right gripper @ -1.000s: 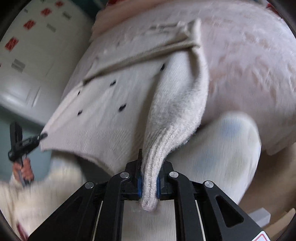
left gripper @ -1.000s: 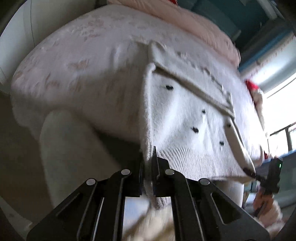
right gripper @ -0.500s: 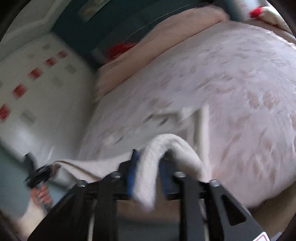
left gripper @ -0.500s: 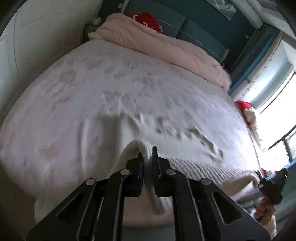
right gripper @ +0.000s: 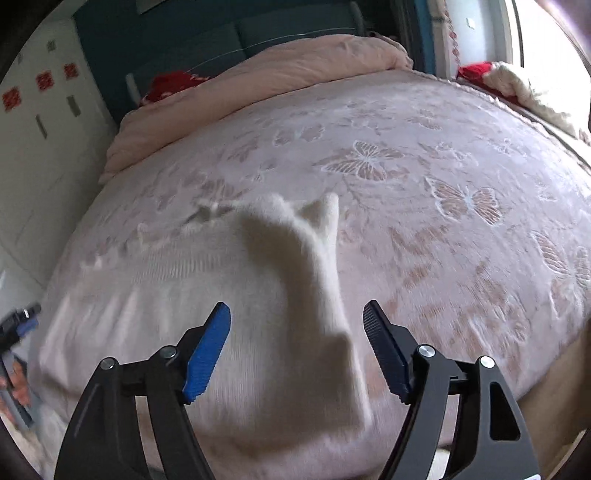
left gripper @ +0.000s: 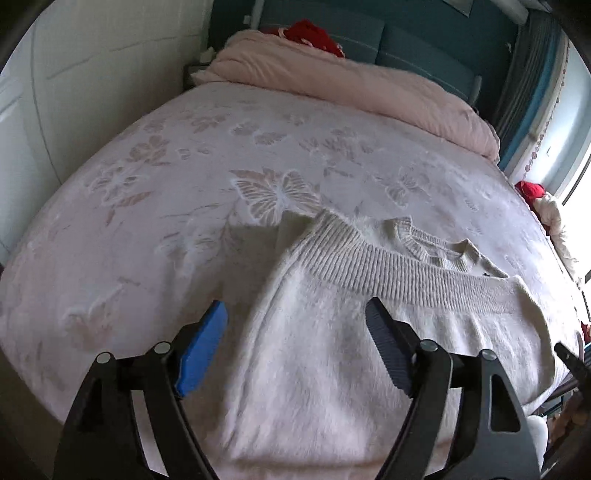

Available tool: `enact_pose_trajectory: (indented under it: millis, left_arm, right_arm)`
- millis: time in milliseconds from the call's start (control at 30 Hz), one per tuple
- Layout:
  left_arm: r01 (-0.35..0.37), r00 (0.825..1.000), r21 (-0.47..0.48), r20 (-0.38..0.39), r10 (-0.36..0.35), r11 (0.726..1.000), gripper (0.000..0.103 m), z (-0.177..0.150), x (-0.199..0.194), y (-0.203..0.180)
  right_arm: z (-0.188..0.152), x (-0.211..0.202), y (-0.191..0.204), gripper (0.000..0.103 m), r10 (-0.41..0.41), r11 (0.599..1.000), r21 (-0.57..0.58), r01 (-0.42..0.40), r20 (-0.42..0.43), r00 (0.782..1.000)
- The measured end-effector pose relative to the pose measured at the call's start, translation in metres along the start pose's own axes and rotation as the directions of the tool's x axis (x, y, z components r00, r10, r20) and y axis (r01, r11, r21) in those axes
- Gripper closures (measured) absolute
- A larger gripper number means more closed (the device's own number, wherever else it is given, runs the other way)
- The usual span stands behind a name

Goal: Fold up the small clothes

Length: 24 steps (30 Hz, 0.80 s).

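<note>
A small cream knitted sweater (left gripper: 332,350) lies on the bed near its front edge, folded over so its ribbed hem (left gripper: 388,273) runs across near the collar (left gripper: 436,251). My left gripper (left gripper: 295,317) hovers over its left part, jaws opening wide, pads off the cloth. In the right wrist view the same sweater (right gripper: 258,314) looks blurred, with a raised fold (right gripper: 317,236) running away from me. My right gripper (right gripper: 297,319) stands above it with its jaws opening, nothing pinched. The other gripper (right gripper: 18,321) shows at the left edge.
The bed cover (left gripper: 184,166) is pale pink with butterfly patterns. A rolled pink duvet (left gripper: 351,85) and a red item (left gripper: 314,33) lie at the headboard. A red and cream bundle (left gripper: 543,203) sits at the window side. White wardrobe doors (right gripper: 37,129) stand at the left.
Both grippers carried the sweater's hem up and forward over the bed, then let go. Both jaws went from shut on the knit to wide open; the sweater now lies folded.
</note>
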<state>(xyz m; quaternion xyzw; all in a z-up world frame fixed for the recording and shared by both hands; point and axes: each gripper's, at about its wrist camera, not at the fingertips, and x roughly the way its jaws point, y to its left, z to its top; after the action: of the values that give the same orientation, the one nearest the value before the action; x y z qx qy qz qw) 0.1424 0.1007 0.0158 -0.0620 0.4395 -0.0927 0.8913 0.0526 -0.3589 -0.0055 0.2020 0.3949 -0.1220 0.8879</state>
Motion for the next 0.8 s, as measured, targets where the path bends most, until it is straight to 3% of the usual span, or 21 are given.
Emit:
enact_pose_trajectory:
  millis: [167,200,233,267,300,367,400,533,633,667,733,800]
  left_arm:
    - [0.003,0.994,-0.054,-0.107,-0.008,0.999,0.021,0.023,0.058,-0.001]
    - [0.01,0.993,-0.062,-0.12,-0.018,0.998,0.029,0.025,0.066,-0.001]
    - [0.023,0.991,-0.065,-0.133,-0.032,0.998,0.053,0.026,0.074,-0.001]
    - [0.018,0.986,-0.062,-0.162,-0.028,0.998,0.067,0.027,0.083,-0.002]
    - [0.011,0.984,-0.066,-0.179,-0.023,0.998,0.093,0.027,0.085,-0.003]
    - [0.035,0.989,-0.088,-0.141,-0.048,0.995,0.095,0.029,0.074,-0.003]
    - [0.043,0.992,-0.084,-0.117,-0.052,0.996,0.096,0.031,0.066,-0.005]
    - [0.112,0.994,-0.065,-0.004,-0.112,0.992,0.096,0.063,0.02,-0.017]
    - [0.12,0.993,-0.041,0.025,-0.119,0.992,0.096,0.091,0.017,-0.031]
    - [0.078,0.997,-0.018,0.024,-0.078,0.997,0.096,0.098,0.028,-0.036]
    - [0.029,0.999,-0.004,-0.033,-0.029,1.0,0.095,0.101,0.06,-0.039]
    - [-0.007,0.984,-0.037,-0.176,0.0,0.999,0.094,0.091,0.111,-0.032]
  right_arm:
    - [0.033,0.048,0.001,0.025,-0.028,0.998,0.058,0.032,-0.067,0.997]
    - [0.035,0.064,-0.001,0.025,-0.012,0.996,0.083,0.021,-0.106,0.994]
    - [0.035,0.078,-0.002,0.025,0.021,0.992,0.123,-0.002,-0.149,0.989]
    - [0.033,0.086,-0.004,0.031,0.051,0.988,0.149,-0.026,-0.169,0.984]
    - [0.03,0.092,-0.001,0.052,0.076,0.986,0.16,-0.046,-0.183,0.98]
    - [0.028,0.086,0.01,0.083,0.011,0.998,0.07,0.0,-0.164,0.986]
    - [0.03,0.077,0.014,0.088,0.02,0.998,0.06,-0.011,-0.144,0.989]
    - [0.061,0.019,0.019,0.092,0.125,0.989,0.076,-0.127,0.026,0.992]
    - [0.084,0.012,0.02,0.096,0.099,0.993,0.05,-0.104,0.095,0.991]
    - [0.087,0.021,0.02,0.094,0.075,0.996,0.039,-0.079,0.086,0.993]
    - [0.083,0.066,0.01,0.089,-0.015,0.999,0.03,0.015,-0.014,1.0]
    - [0.067,0.108,-0.008,0.085,-0.084,0.993,0.068,0.095,-0.144,0.986]
